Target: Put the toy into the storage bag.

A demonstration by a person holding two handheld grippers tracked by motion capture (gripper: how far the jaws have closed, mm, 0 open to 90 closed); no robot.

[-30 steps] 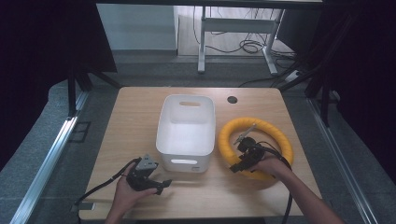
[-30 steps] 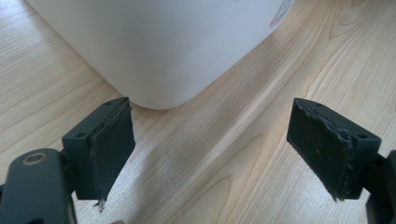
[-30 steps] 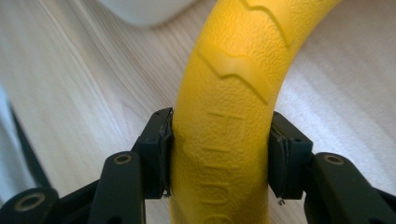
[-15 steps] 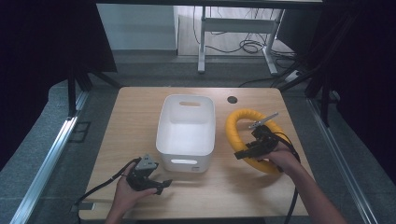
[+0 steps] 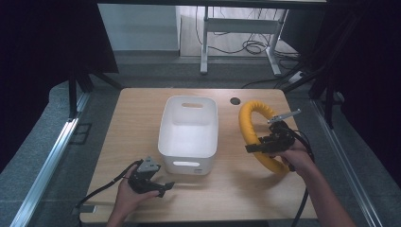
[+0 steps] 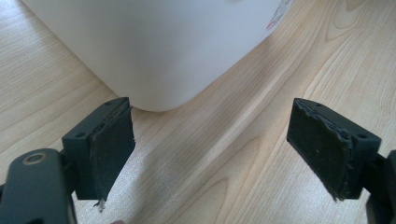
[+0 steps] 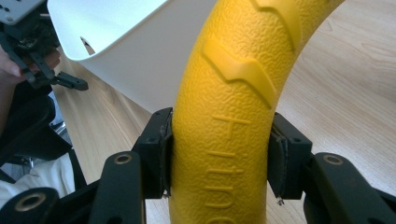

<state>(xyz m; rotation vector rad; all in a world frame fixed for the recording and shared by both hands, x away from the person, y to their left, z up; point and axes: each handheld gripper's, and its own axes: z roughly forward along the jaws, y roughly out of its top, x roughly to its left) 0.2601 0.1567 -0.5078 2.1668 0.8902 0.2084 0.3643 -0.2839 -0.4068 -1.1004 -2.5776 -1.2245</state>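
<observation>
Yellow ring (image 5: 253, 135) is the thing in play: a thick hoop with a pebbled skin and raised lettering, tipped up on edge to the right of the white bin (image 5: 189, 130), low end down near the table (image 5: 142, 106). The right hand-held gripper (image 5: 265, 144) has its 2 jaws pinched on the tube partway round, and in the right gripper view the pads sit flat against both flanks of the tube (image 7: 224, 116).

My guess on handling: looks like light foam or soft rubber, so easy to lift, and that grainy surface should give decent bite. It's fat though, about as wide as the jaws will take, so grabbing square across the tube like this seems right. Held at 1 point, the rest of the hoop will probably want to swing.

The left hand-held gripper (image 5: 150, 182) hovers near the front table edge just ahead of the bin's near wall, jaws spread wide with nothing between them, bin corner (image 6: 154, 46) right in front.

Room-wise: bin is open-topped and looks narrower than the hoop, so the rim could catch if it goes in flat. Bare wood behind and left of the bin. Right table edge is close to the ring, so not much slack there.
</observation>
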